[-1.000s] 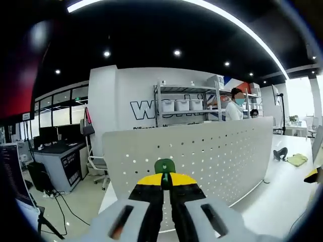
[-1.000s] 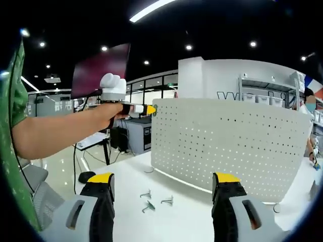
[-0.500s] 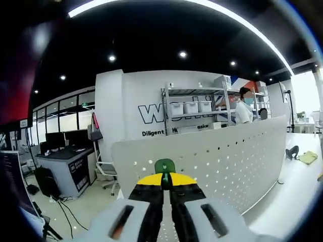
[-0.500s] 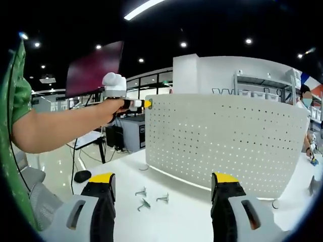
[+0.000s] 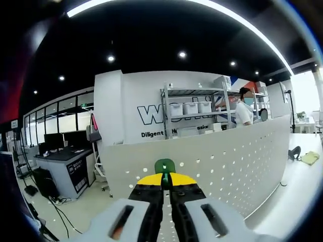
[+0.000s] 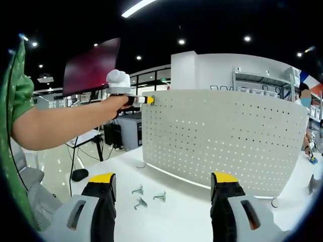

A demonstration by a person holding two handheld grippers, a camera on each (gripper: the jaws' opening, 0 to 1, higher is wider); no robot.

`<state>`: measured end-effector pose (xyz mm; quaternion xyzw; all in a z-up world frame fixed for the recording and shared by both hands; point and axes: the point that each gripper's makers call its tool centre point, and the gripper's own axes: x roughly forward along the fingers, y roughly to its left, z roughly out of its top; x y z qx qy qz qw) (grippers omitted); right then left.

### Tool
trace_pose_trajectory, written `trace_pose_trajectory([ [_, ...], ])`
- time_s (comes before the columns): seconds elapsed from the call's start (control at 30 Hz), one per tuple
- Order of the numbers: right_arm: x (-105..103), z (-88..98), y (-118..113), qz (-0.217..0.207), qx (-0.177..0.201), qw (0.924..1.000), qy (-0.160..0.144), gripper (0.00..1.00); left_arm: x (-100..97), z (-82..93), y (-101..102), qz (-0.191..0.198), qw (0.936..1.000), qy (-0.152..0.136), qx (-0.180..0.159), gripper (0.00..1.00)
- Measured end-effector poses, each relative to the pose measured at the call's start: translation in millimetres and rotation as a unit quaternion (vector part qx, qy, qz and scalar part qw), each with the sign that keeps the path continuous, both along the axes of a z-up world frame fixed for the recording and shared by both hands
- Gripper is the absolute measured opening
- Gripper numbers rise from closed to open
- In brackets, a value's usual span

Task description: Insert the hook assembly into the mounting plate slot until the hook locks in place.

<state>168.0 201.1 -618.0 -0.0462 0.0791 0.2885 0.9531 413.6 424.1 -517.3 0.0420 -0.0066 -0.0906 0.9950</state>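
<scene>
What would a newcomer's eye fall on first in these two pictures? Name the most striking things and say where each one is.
The big white perforated mounting plate stands upright on the white table, across the middle of the right gripper view. At its top left edge the left gripper holds a green hook, shut between yellow-tipped jaws. On the table in front lie three small metal hooks, between the right gripper's open jaws.

Open-plan office doubling as a workshop. Black ceiling with recessed spotlights and a long strip light. Glass-walled rooms, grey desk with dark monitors, metal shelving rack holding white bins, white wall lettering, glossy pale floor.
</scene>
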Motion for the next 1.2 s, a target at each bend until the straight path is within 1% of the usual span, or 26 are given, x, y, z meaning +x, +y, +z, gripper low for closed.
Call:
trace_pose_trajectory([
  [0.17,1.9,-1.0,-0.7,0.000,-0.001,1.0000,0.002,0.78,4.5,-2.4,-0.1,0.003,1.0000,0.000,0.006,0.03],
  [0.37,3.1,-1.2,-0.9,0.001,-0.003,1.0000,0.003,0.77,5.7,0.3,-0.6,0.008,0.9999,-0.010,0.006,0.03],
  [0.5,3.7,-1.0,-1.8,0.001,-0.003,1.0000,0.003,0.77,5.9,1.1,-1.1,0.014,0.9998,-0.014,0.000,0.03],
  [0.53,3.8,-0.9,-1.9,0.000,-0.003,1.0000,0.003,0.77,6.1,0.6,-2.0,0.015,0.9998,-0.015,0.001,0.03],
  [0.57,3.7,-0.7,-2.4,0.000,-0.004,1.0000,0.003,0.77,6.4,0.7,-0.6,0.023,0.9995,-0.018,0.014,0.03],
  [0.63,3.6,-0.1,-3.2,-0.001,-0.003,1.0000,0.002,0.77,6.3,0.0,-2.5,0.021,0.9995,-0.020,0.013,0.03],
  [0.87,2.8,-0.9,-7.1,-0.005,-0.005,1.0000,0.005,0.77,7.1,0.8,-0.4,0.030,0.9985,-0.036,0.029,0.03],
  [1.2,4.1,-1.6,-5.0,-0.002,-0.005,1.0000,0.006,0.76,7.3,-0.8,1.1,0.034,0.9978,-0.040,0.042,0.03],
])
